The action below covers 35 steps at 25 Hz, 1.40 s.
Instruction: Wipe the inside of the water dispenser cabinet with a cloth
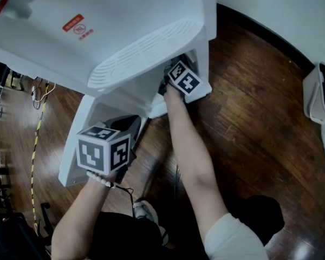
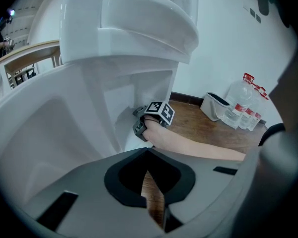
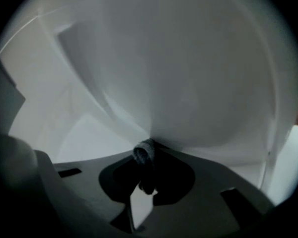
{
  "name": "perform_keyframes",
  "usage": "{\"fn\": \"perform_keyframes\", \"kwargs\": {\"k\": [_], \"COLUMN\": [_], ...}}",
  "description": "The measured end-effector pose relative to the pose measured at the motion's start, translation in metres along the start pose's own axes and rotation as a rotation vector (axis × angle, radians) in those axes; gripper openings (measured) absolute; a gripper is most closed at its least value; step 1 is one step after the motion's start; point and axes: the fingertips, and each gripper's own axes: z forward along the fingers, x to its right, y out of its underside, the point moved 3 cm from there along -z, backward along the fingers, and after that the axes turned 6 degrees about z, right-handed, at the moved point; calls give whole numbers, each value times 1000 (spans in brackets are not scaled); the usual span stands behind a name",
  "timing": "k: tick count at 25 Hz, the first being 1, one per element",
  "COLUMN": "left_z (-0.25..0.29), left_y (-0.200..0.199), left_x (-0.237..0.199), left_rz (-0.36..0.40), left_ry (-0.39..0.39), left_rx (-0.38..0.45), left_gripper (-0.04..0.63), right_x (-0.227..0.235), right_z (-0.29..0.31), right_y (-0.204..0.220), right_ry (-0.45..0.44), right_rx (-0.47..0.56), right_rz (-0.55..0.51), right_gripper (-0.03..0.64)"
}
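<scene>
The white water dispenser point(image 1: 124, 31) stands over its open lower cabinet, whose door point(image 1: 75, 145) swings out to the left. My right gripper point(image 1: 176, 76) reaches inside the cabinet and is shut on a grey cloth point(image 3: 144, 152). A rolled end of the cloth pokes past the jaws and presses against the white inner wall point(image 3: 188, 83). In the left gripper view the right gripper point(image 2: 140, 122) shows at the cabinet mouth. My left gripper point(image 1: 124, 128) hovers beside the door outside the cabinet. Its jaws point(image 2: 148, 155) meet at the tips with nothing between them.
A white bin point(image 1: 319, 93) stands on the wood floor at the right, with water bottles point(image 2: 244, 105) beside it by the wall. Cables point(image 1: 38, 104) trail on the floor at the left. A person's shoe point(image 1: 146, 213) is below the door.
</scene>
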Motion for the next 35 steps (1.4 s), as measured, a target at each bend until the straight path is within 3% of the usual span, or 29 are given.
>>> {"fn": "perform_keyframes", "kwargs": {"k": [5,11,15,20,35], "left_z": [-3,-11,-18,-23,-27], "left_y": [-4,-9,-11,-12,-15], "left_x": [5,12,16,15,20], "left_rz": [12,26,36,35,35], "left_ry": [9,11,12,3,8], "left_rx": [11,31,44,55,65], "left_gripper": [-2,-2,-2,-2,-2], "right_x": [-2,-61,-103,-130,-31], "right_z": [-9,-31,-55,-86,-79], "right_y": [-5,-20,-49,-73,-31], "right_ry": [-7,-139,-231,-323,-91], "right_rx": [22,72,160,233,184], "right_rz": [-1,-38,-31,-14,119], "right_gripper": [43,43,43,43,43]}}
